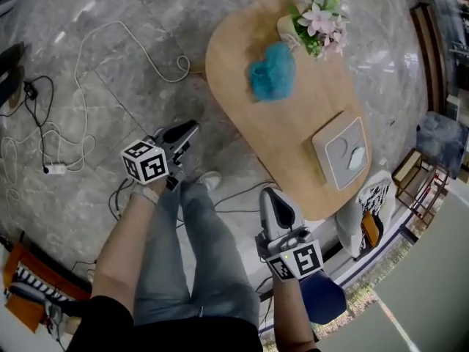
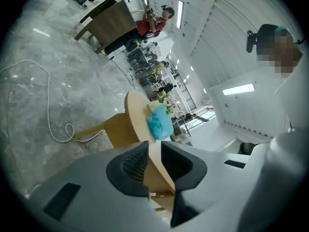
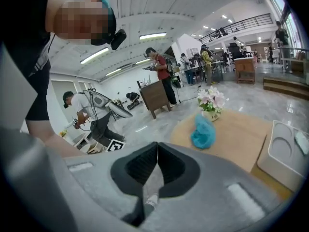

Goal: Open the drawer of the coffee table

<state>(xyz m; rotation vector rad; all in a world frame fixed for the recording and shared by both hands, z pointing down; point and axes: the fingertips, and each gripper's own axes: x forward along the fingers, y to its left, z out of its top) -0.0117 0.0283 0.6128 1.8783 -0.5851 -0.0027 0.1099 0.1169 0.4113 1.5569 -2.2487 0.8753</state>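
Note:
The oval wooden coffee table (image 1: 293, 123) stands ahead to the right; no drawer front shows in the head view. My left gripper (image 1: 187, 132) hovers over the floor left of the table's edge. Its jaws stand slightly apart with nothing between them (image 2: 154, 146), and they point at the table's side (image 2: 137, 115). My right gripper (image 1: 271, 196) hangs just short of the table's near end, its jaws shut and empty (image 3: 157, 146), with the tabletop (image 3: 236, 129) beyond.
On the table lie a blue fluffy bundle (image 1: 272, 72), a flower pot (image 1: 319, 24) and a white tray (image 1: 342, 152). White cables (image 1: 80, 86) loop over the marble floor at the left. A striped seat (image 1: 370, 211) and a rack (image 1: 421, 182) stand at the right. People stand in the background.

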